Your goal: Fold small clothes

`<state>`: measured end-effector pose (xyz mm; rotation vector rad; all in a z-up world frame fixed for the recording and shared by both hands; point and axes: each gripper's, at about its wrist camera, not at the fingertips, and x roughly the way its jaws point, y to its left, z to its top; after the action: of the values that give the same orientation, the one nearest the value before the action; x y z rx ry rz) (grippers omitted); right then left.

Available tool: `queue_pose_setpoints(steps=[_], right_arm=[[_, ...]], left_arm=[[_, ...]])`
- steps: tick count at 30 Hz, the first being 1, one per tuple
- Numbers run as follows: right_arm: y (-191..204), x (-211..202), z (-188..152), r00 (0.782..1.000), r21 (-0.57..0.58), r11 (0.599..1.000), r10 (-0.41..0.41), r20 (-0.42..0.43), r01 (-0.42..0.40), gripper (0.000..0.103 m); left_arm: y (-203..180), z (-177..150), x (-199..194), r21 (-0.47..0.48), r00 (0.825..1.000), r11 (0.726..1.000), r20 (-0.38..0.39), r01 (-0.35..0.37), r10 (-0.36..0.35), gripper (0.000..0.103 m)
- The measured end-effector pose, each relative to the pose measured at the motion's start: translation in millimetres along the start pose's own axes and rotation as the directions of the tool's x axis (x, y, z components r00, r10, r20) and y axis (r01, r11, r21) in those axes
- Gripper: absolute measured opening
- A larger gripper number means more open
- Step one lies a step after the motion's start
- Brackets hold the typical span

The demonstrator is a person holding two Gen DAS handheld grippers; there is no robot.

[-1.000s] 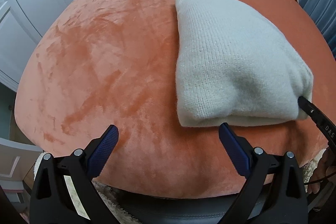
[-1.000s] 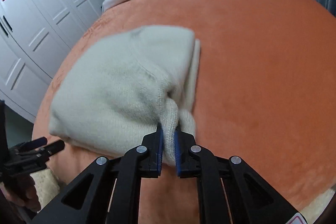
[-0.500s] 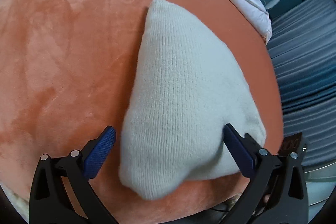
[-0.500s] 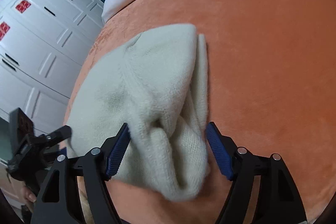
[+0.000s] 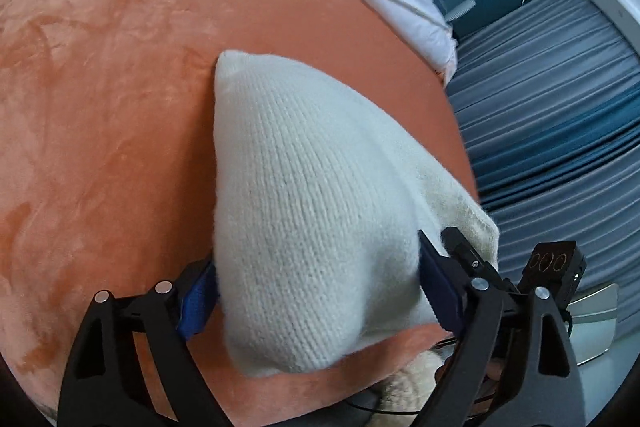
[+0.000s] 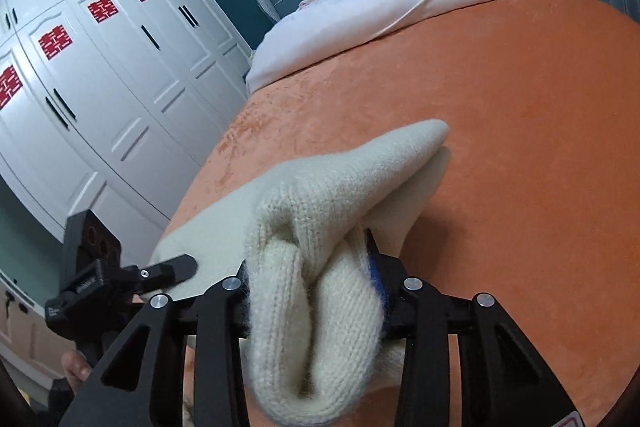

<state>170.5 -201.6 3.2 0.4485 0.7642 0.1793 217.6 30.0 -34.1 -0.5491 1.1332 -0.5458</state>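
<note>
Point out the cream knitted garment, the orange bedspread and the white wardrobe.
cream knitted garment [image 5: 304,211]: left wrist view, top knit face.
orange bedspread [image 5: 112,99]: left wrist view, bare plush.
white wardrobe [image 6: 120,87]: right wrist view, door panel.

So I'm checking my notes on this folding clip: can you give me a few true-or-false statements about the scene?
1. The knit garment is cream. True.
2. It lies on a green sheet. False: on an orange blanket.
3. The right tongs have bunched knit between their pads, and they are closing. True.
4. The left tongs are nowhere near the garment. False: it sits between their pads, and they are closing.
5. The wardrobe doors are black. False: white.
</note>
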Motion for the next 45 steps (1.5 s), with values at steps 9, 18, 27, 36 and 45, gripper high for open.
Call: queue_pose_setpoints(steps=[9, 18, 27, 36, 45], right_arm=[[-16, -33, -39, 0.967, -0.049, 0.966, -0.253, 0.011, 0.254, 0.029], [-25, 7, -75, 0.928, -0.138, 0.937, -0.339, -0.151, 0.320, 0.003], [9, -67, -96, 0.930, -0.158, 0.922, -0.364, -0.048, 0.353, 0.013], [21, -83, -139, 0.922, -0.038, 0.922, -0.387, -0.027, 0.386, 0.035], [27, -72, -170, 0.906, -0.063, 0.906, -0.421, -0.034, 0.419, 0.048]], left_arm=[[-32, -41, -12, 0.188, 0.942, 0.923, 0.094, -0.335, 0.323, 0.092], [-35, -65, -4, 0.271, 0.811, 0.768, 0.110, -0.580, 0.574, 0.092], [-51, -91, -14, 0.319, 0.783, 0.718, 0.180, -0.619, 0.595, 0.092], [-60, -126, -27, 0.327, 0.762, 0.690, 0.237, -0.646, 0.602, 0.092], [-45, -156, -18, 0.291, 0.748, 0.689, 0.285, -0.663, 0.599, 0.092]])
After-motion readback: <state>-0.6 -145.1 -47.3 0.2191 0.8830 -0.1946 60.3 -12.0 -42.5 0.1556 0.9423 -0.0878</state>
